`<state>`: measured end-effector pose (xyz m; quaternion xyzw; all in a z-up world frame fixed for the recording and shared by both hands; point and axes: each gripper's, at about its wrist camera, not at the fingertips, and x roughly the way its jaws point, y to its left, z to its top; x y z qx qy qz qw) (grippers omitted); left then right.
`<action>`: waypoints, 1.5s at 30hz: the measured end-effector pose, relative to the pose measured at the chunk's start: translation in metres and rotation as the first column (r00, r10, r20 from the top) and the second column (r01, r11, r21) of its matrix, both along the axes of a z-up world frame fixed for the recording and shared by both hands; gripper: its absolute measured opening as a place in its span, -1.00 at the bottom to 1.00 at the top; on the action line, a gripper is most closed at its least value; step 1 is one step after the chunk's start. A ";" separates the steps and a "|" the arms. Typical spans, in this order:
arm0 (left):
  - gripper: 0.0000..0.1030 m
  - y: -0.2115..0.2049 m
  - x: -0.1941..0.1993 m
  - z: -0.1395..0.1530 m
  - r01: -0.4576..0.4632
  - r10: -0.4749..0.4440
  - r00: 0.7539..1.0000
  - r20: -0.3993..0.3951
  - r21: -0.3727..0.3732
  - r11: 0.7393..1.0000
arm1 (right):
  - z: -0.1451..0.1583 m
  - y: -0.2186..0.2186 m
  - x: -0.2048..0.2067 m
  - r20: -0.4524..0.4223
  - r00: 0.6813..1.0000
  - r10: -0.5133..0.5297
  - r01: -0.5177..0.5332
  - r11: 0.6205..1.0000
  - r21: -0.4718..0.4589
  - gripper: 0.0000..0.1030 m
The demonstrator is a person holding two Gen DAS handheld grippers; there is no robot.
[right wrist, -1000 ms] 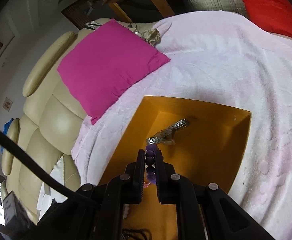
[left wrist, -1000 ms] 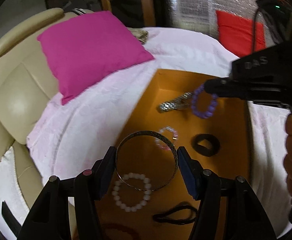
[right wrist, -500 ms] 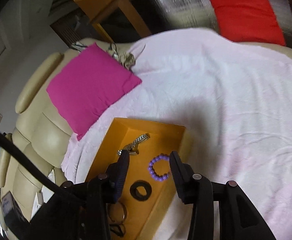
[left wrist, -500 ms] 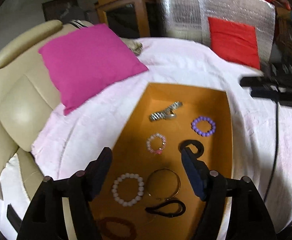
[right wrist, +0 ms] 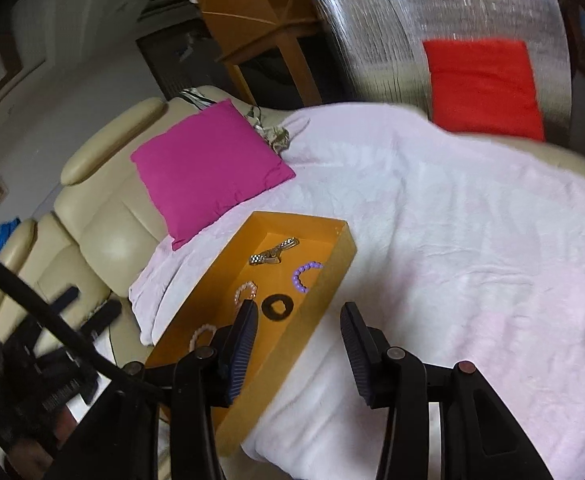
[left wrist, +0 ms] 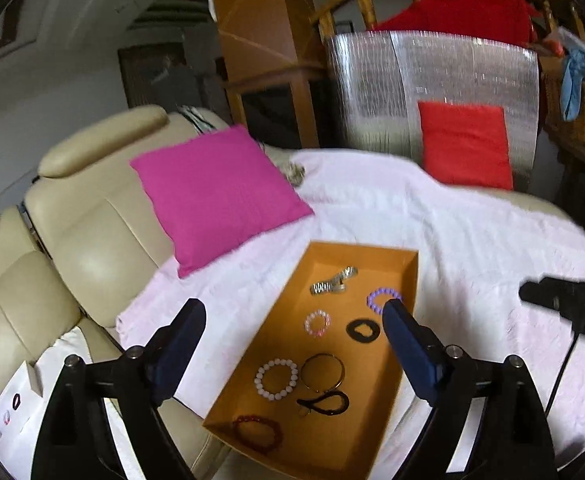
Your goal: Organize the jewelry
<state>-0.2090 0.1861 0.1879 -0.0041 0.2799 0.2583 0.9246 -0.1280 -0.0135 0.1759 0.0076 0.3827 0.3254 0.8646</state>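
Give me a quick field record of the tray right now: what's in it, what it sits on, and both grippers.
tray: orange tray, on the pink blanket
far end: watch, purple bead bracelet
middle: pink bead bracelet, black ring
near end: white bead bracelet, metal bangle, black hair tie, dark red bracelet
left gripper: opening, nothing between fingers
right gripper: opening, nothing held

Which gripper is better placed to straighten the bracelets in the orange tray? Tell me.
Probably left. The left gripper, jaws opening and empty, is centred over the tray and the bracelets. The right gripper, also empty, straddles the tray's side wall.
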 end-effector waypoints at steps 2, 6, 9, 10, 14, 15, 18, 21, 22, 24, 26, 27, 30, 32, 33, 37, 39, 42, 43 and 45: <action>0.78 -0.006 -0.012 0.013 -0.011 0.010 1.000 0.027 0.009 1.000 | 0.009 -0.007 -0.019 0.040 0.999 0.014 -0.013 1.000 -0.014 -0.01; 0.80 -0.017 -0.035 0.031 -0.034 0.032 0.998 0.061 0.034 0.999 | 0.022 -0.021 -0.051 0.083 0.996 0.039 -0.038 0.999 -0.013 0.02; 0.84 -0.024 -0.053 0.041 -0.055 0.050 0.995 0.090 0.056 0.997 | 0.028 -0.029 -0.075 0.105 0.993 0.051 -0.051 0.999 -0.002 0.03; 0.87 -0.025 -0.058 0.043 -0.058 0.052 0.994 0.096 0.059 0.997 | 0.031 -0.031 -0.084 0.116 0.992 0.056 -0.056 0.998 0.001 0.03; 0.90 -0.031 -0.078 0.051 -0.076 0.067 0.991 0.116 0.076 0.994 | 0.042 -0.035 -0.115 0.170 0.983 0.072 -0.074 0.997 0.006 0.12; 0.90 -0.033 -0.081 0.053 -0.082 0.071 0.990 0.119 0.084 0.993 | 0.044 -0.037 -0.123 0.184 0.980 0.073 -0.076 0.997 0.011 0.13; 0.91 -0.036 -0.090 0.056 -0.103 0.089 0.988 0.123 0.115 0.988 | 0.050 -0.039 -0.141 0.220 0.973 0.070 -0.077 0.997 0.025 0.17; 0.91 -0.038 -0.096 0.055 -0.119 0.104 0.988 0.118 0.127 0.985 | 0.054 -0.042 -0.156 0.250 0.967 0.053 -0.063 0.997 0.034 0.20; 0.91 -0.038 -0.097 0.054 -0.120 0.106 0.987 0.117 0.124 0.985 | 0.055 -0.044 -0.161 0.260 0.965 0.047 -0.058 0.998 0.035 0.23; 0.91 -0.038 -0.100 0.053 -0.122 0.109 0.988 0.112 0.118 0.986 | 0.057 -0.046 -0.170 0.273 0.961 0.035 -0.046 0.998 0.035 0.25; 0.91 -0.039 -0.103 0.051 -0.126 0.113 0.987 0.110 0.120 0.985 | 0.058 -0.048 -0.177 0.292 0.956 0.023 -0.033 0.999 0.028 0.25; 0.91 -0.039 -0.105 0.051 -0.129 0.115 0.987 0.113 0.123 0.984 | 0.059 -0.050 -0.180 0.301 0.953 0.016 -0.024 0.999 0.023 0.26; 0.91 -0.040 -0.110 0.049 -0.130 0.116 0.986 0.116 0.117 0.985 | 0.059 -0.053 -0.186 0.314 0.949 -0.002 -0.005 1.000 0.023 0.28; 0.91 -0.040 -0.111 0.047 -0.130 0.117 0.987 0.111 0.113 0.985 | 0.059 -0.054 -0.189 0.314 0.949 -0.005 -0.001 1.000 0.021 0.29; 0.91 -0.041 -0.112 0.045 -0.129 0.117 0.987 0.107 0.115 0.985 | 0.058 -0.054 -0.191 0.314 0.950 -0.006 0.000 1.000 0.019 0.29; 0.91 -0.041 -0.115 0.041 -0.127 0.116 0.989 0.095 0.121 0.984 | 0.054 -0.052 -0.195 0.316 0.949 -0.013 0.011 1.000 0.005 0.29; 0.91 -0.041 -0.117 0.039 -0.126 0.115 0.989 0.090 0.120 0.985 | 0.054 -0.052 -0.195 0.313 0.949 -0.022 0.020 1.000 0.009 0.29; 0.91 -0.042 -0.117 0.037 -0.127 0.117 0.989 0.086 0.124 0.984 | 0.053 -0.051 -0.196 0.316 0.948 -0.032 0.031 0.999 0.007 0.29; 0.91 -0.042 -0.118 0.036 -0.126 0.116 0.990 0.084 0.124 0.984 | 0.052 -0.051 -0.196 0.319 0.947 -0.035 0.037 0.999 0.002 0.29; 0.92 -0.042 -0.118 0.034 -0.127 0.117 0.990 0.081 0.126 0.984 | 0.052 -0.051 -0.196 0.322 0.946 -0.041 0.045 0.999 -0.004 0.30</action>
